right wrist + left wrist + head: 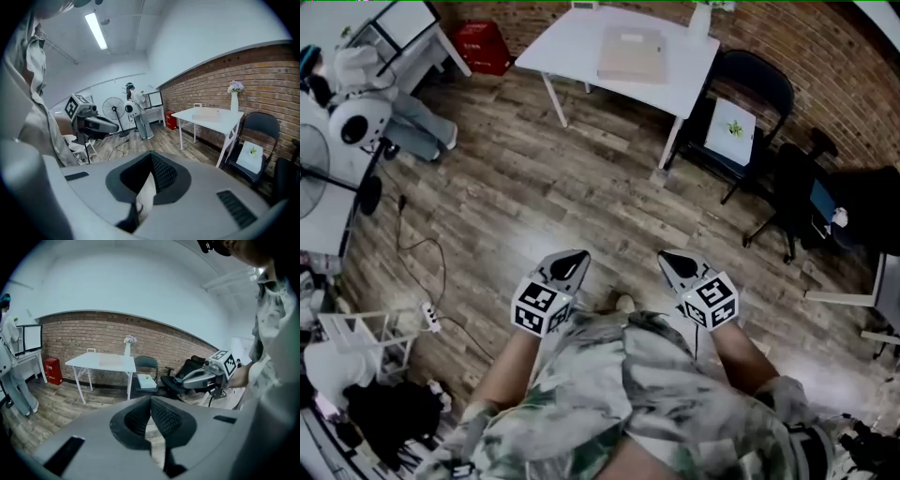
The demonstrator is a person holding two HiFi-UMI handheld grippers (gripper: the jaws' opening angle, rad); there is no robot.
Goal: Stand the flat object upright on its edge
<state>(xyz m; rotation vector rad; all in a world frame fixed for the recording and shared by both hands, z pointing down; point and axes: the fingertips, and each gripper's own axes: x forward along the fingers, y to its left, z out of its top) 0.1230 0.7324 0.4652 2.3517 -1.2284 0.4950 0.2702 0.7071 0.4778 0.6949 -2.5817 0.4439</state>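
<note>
Looks like a lab-ish office space: brick wall, wood-plank floor, white folding table, monitors, standing fan (plus a loose cable on the floor).

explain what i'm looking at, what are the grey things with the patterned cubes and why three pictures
No robot: a person holds tongs in each hand, the left tongs and right tongs; the patterned cubes are part of them. One picture comes from a camera on the person's head, looking down; the other two come from cameras on the tongs, looking along their jaws. Both tongs are shut and empty. Ahead stands a white table with a flat beige object lying on it.
</note>
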